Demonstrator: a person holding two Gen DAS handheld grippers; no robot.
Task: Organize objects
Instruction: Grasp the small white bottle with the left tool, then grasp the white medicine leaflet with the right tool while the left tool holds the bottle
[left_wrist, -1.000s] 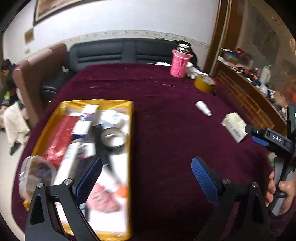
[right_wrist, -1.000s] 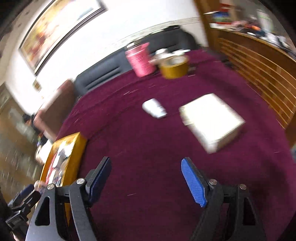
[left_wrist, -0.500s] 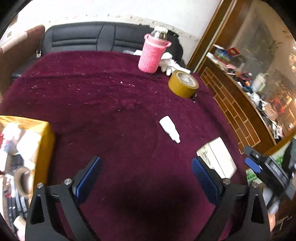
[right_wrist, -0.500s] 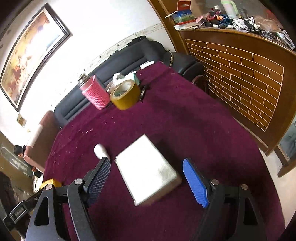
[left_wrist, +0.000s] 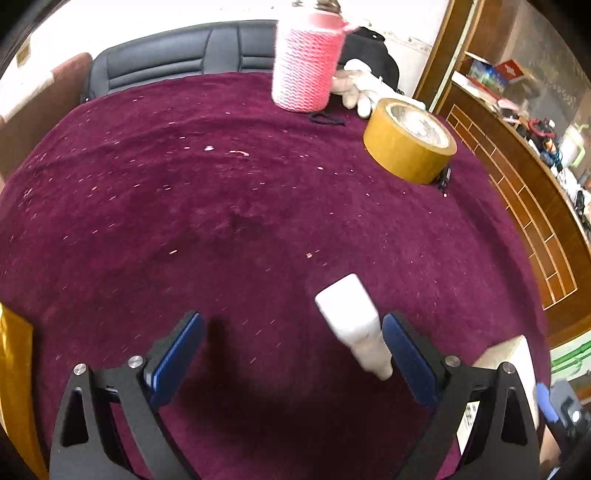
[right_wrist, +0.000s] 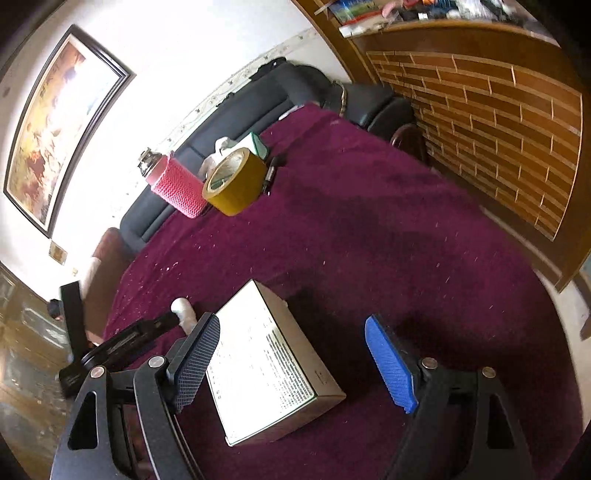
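Moved: both grippers swung away from the yellow tray (left_wrist: 14, 369) toward the table's right side; tray now only a sliver at the left wrist view's left edge.
Left gripper (left_wrist: 291, 354): jaws wide apart, holding nothing; white squeeze bottle (left_wrist: 351, 321) lies on the maroon cloth (left_wrist: 221, 203) between them, just beside the right pad, contact unclear.
Right gripper (right_wrist: 291, 362): jaws wide, nothing gripped; white box (right_wrist: 266, 365) lies flat between them, close to the left pad, well off the blue right pad.
Far end of table: pink knitted bottle (left_wrist: 306, 62) upright, tape roll (left_wrist: 410, 144) beside it, both untouched.
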